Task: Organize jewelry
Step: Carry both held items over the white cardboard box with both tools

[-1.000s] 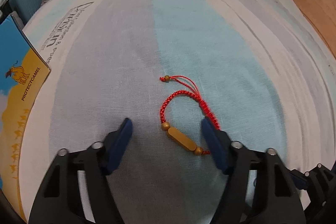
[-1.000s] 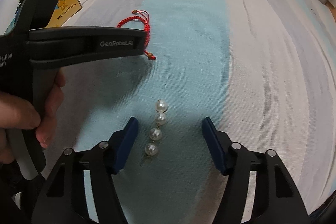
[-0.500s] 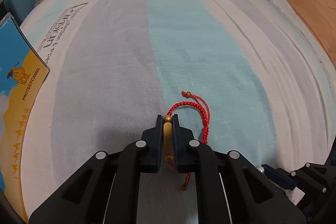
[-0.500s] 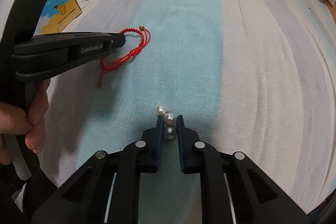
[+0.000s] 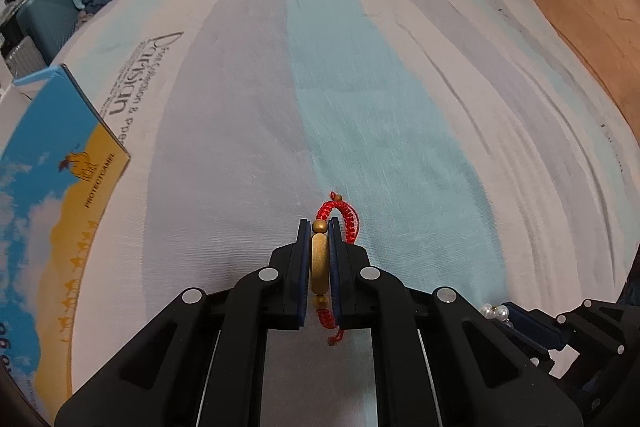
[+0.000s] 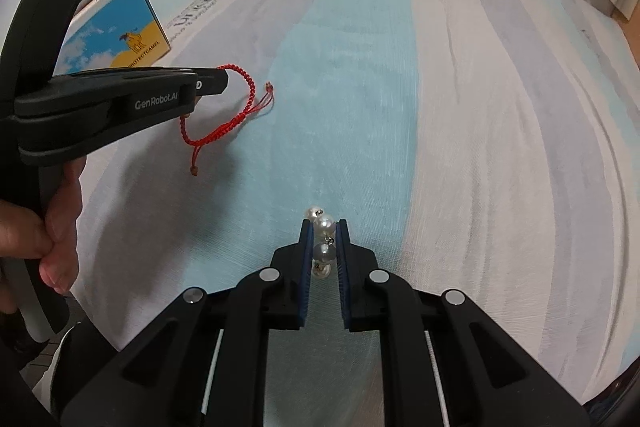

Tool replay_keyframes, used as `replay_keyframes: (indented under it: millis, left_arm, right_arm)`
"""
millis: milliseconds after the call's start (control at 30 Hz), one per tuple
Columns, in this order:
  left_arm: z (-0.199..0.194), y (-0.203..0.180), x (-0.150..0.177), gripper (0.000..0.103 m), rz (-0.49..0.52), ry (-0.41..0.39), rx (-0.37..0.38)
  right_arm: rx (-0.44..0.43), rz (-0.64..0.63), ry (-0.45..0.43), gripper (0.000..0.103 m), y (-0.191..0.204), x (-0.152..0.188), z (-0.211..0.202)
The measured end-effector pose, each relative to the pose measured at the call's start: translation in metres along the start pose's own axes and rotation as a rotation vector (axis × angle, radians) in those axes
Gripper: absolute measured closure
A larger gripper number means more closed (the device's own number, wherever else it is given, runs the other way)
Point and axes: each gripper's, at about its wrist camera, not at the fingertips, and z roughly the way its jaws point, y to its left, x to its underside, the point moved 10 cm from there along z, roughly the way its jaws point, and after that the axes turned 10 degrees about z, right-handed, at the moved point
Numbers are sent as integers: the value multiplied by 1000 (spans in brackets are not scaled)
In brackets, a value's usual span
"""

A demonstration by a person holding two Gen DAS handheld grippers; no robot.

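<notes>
My left gripper (image 5: 319, 227) is shut on the gold bar bead of a red cord bracelet (image 5: 320, 259) and holds it above the striped bed. The bracelet's red loop hangs from that gripper in the right wrist view (image 6: 224, 119). My right gripper (image 6: 323, 227) is shut on a short strand of white pearls (image 6: 324, 239), held above the sheet. The pearls and the right gripper also show at the lower right of the left wrist view (image 5: 494, 311).
A blue and yellow box with a camel print (image 5: 44, 195) stands on the bed to the left, also seen in the right wrist view (image 6: 120, 35). A teal suitcase with clothes (image 5: 48, 19) stands beyond the bed's left edge. Wooden floor (image 5: 592, 11) lies to the right.
Both grippers closed, the left on the red bracelet and the right on the pearl strand, and both have lifted their pieces off the sheet.
</notes>
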Motion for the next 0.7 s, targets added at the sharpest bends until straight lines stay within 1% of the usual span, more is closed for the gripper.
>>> replay_keyframes:
  millis: [200, 467, 700]
  left_arm:
    - [-21, 7, -1, 95, 9, -23, -24]
    - [-47, 23, 2, 95, -8, -43, -44]
    - [-70, 38, 3, 95, -19, -69, -63]
  right_arm:
    - [3, -1, -36, 93, 3, -8, -17]
    - [7, -18, -75, 93, 13, -17, -38]
    - [-2, -35, -111, 93, 29, -26, -53]
